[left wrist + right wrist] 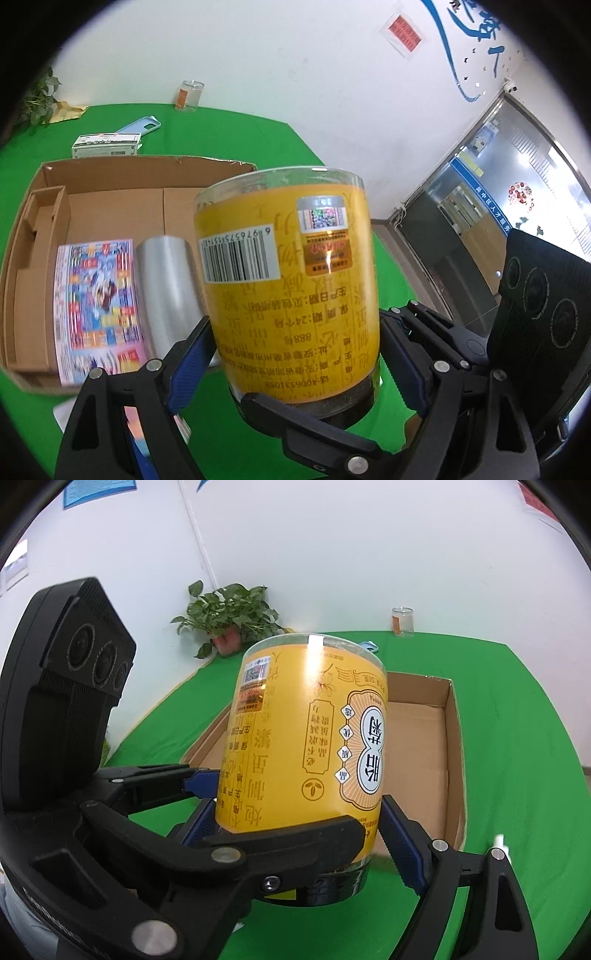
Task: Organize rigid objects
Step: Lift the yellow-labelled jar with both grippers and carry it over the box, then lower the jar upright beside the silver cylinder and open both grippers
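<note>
Clamped by both grippers at once: a clear plastic jar [291,266] with a yellow printed label and a dark lid, turned upside down, lid at the bottom. Left gripper [291,343] clenched on the lower part of the jar, blue pads [188,363] pressing on two opposite sides. Right gripper [295,823] grasping the same jar crosswise, its blue pads [400,849] tight against the label. Held in the air, a little tilted, above the green table cloth [332,155], just in front of the open brown cardboard box [110,206] and not inside it.

Lying inside the box, side by side: a flat packet with colourful print [98,310] and a shiny transparent roll [170,291].

Behind the box on the cloth: a small white and green carton [107,146] and a pale blue phone case [142,125]. At the white wall: a small clear jar with orange label [190,95]. Beside the far corner of the table: a green leafy plant in a pink pot [229,616].
</note>
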A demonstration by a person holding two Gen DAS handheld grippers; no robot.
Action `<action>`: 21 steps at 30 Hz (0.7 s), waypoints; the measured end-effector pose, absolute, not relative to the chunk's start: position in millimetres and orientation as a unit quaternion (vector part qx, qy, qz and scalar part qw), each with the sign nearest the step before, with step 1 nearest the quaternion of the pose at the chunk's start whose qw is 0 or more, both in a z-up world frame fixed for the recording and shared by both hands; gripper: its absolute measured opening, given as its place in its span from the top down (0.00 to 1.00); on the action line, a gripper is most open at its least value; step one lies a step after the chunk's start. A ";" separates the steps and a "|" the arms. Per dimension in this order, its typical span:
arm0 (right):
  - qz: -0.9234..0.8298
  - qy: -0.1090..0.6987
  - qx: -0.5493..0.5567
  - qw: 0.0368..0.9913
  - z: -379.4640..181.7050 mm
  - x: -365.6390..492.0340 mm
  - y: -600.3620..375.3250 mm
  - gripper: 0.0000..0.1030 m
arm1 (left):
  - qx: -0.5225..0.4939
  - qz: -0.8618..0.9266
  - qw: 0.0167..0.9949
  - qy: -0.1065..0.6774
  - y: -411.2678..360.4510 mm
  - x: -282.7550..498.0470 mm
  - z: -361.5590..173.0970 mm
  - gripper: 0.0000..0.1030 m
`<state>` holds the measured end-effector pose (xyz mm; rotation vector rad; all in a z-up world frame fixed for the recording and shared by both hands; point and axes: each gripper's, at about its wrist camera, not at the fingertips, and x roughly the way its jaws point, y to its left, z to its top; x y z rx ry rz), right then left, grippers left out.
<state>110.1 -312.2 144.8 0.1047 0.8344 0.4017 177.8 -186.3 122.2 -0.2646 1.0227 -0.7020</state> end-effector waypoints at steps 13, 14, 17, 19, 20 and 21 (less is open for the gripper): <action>0.185 0.523 0.105 0.825 62.4 202.5 -343.3 0.18 | -0.120 -0.316 0.729 0.595 -217.5 242.7 38.3 0.16; 0.185 0.529 0.107 0.821 55.5 203.1 -345.0 0.18 | -0.120 -0.316 0.723 0.602 -219.4 242.2 32.2 0.16; 0.181 0.542 0.106 0.814 35.7 204.0 -349.3 0.18 | -0.122 -0.316 0.712 0.615 -223.4 242.3 18.4 0.16; 0.179 0.541 0.107 0.815 29.3 203.6 -352.2 0.18 | -0.107 -0.314 0.714 0.617 -228.6 242.0 19.0 0.16; 0.181 0.544 0.111 0.812 27.0 205.6 -354.5 0.18 | -0.104 -0.312 0.712 0.621 -230.3 243.3 18.9 0.16; 0.181 0.545 0.114 0.811 25.4 206.5 -355.8 0.18 | -0.101 -0.311 0.710 0.624 -232.3 244.2 18.8 0.16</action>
